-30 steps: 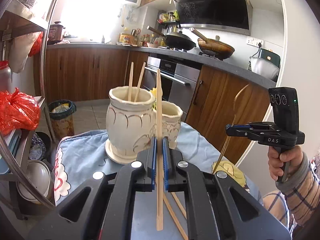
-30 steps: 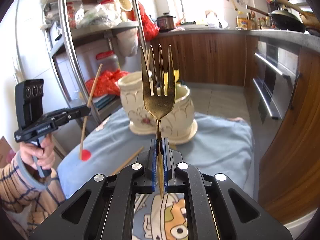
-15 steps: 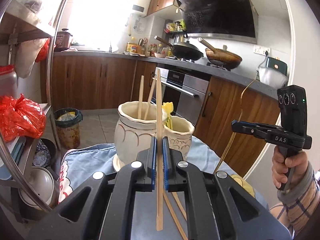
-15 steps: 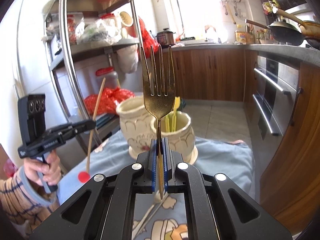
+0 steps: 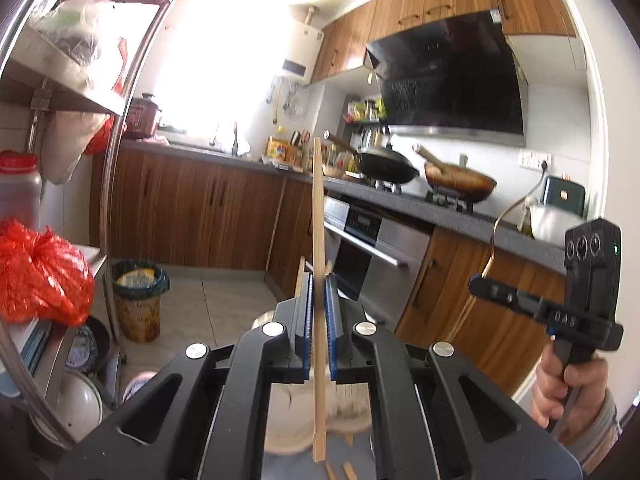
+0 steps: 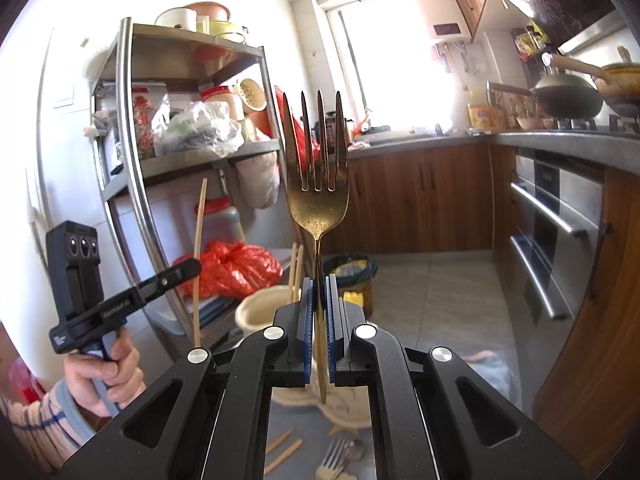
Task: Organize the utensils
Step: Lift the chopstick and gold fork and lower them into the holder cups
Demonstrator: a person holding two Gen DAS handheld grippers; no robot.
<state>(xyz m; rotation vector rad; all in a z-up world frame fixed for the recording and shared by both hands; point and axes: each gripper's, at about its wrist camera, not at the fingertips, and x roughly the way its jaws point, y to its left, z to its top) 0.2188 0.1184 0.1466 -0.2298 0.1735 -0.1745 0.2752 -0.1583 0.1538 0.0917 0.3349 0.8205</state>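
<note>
My left gripper (image 5: 318, 280) is shut on a wooden chopstick (image 5: 317, 216) that stands upright between the blue pads. It also shows in the right wrist view (image 6: 188, 270) at the left, with the chopstick (image 6: 199, 236) in it. My right gripper (image 6: 319, 284) is shut on a gold fork (image 6: 318, 196), tines up. It shows in the left wrist view (image 5: 480, 282) at the right, with the fork (image 5: 496, 236). Two cream ceramic holders stand below the grippers, mostly hidden; the left one (image 6: 258, 312) holds chopsticks (image 6: 295, 268).
Loose chopsticks (image 6: 284, 450) and a fork (image 6: 338, 456) lie on the table under my right gripper. A steel shelf rack (image 6: 132, 168) stands at the left with a red bag (image 6: 232, 264). Wooden cabinets and an oven (image 6: 556, 240) line the right.
Both grippers have risen and tilted up. The two holders have dropped low in both views and are now mostly hidden behind the grippers. Both grips are unchanged.
</note>
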